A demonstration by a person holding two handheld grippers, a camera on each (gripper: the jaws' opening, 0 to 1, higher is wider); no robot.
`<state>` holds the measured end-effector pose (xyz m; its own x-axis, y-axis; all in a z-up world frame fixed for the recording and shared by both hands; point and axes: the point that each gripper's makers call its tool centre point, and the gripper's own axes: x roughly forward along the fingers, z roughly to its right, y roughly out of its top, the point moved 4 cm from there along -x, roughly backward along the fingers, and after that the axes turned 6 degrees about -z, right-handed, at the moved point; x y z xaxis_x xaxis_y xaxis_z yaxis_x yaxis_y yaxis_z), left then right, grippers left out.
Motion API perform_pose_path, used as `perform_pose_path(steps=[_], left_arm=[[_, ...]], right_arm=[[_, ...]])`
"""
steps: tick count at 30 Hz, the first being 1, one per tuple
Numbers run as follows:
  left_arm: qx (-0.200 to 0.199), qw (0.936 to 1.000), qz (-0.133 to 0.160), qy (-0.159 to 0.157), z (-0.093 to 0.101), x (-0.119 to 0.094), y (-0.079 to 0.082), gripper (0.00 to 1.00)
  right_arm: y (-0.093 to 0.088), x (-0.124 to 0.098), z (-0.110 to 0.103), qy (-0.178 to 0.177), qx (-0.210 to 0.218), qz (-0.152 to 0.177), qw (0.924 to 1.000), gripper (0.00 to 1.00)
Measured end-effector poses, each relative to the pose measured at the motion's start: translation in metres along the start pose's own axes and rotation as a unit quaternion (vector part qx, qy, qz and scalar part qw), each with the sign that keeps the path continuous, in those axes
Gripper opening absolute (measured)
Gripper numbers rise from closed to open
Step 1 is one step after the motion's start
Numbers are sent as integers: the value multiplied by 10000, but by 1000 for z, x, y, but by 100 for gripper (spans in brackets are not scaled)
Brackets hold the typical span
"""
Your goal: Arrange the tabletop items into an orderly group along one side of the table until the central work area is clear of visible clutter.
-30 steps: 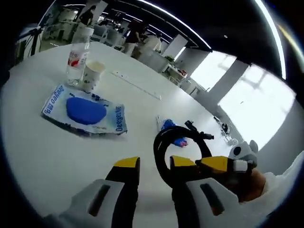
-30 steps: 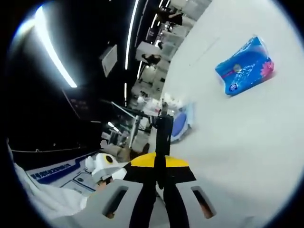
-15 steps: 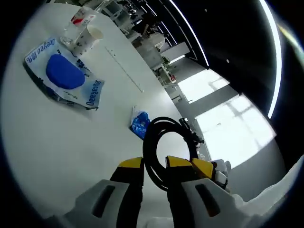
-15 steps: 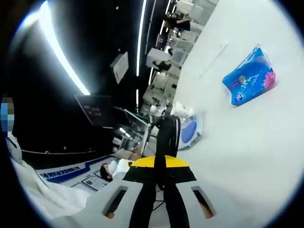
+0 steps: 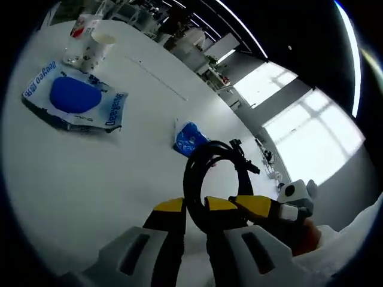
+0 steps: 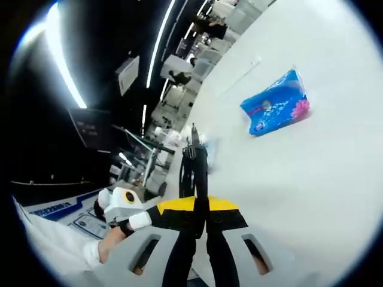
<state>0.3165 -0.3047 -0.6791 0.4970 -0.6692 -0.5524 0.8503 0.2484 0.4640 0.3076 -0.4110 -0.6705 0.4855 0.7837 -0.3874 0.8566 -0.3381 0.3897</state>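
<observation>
Two grippers' fingers clamp one black cable (image 5: 206,173) above the white surface (image 5: 90,173); blue pack (image 6: 275,107) at one o'clock; windows (image 5: 299,137) behind.

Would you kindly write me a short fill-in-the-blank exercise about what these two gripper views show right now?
1. Both grippers grip a coiled black ____.
2. The wet-wipes pack has a round lid coloured ____.
3. The paper cup stands on the white ____.
4. The blue tissue packet lies ____ on the table.

Missing words: cable; blue; table; flat
</observation>
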Motion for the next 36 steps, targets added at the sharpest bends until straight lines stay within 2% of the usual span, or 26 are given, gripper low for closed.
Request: perform_pose_path(steps=[6,13,22,28,36], left_arm=[[266,9990,-256,266,1,19,-3,8],[358,9971,-476,472,2,43,1,7],[463,9947,-678,614,-3,60,9,7],[635,9911,-939,694,-10,71,12,7],[632,9895,-1004,827,-18,80,16,3]], right_arm=[[2,-3,19,-539,-227,-77,9983,2],[7,-4,42,-929,-295,-96,9952,5],[9,-1,62,-1142,-156,-160,9932,7],[8,1,67,-1194,-15,-239,9926,8],[2,5,71,-1232,68,-398,9916,8]])
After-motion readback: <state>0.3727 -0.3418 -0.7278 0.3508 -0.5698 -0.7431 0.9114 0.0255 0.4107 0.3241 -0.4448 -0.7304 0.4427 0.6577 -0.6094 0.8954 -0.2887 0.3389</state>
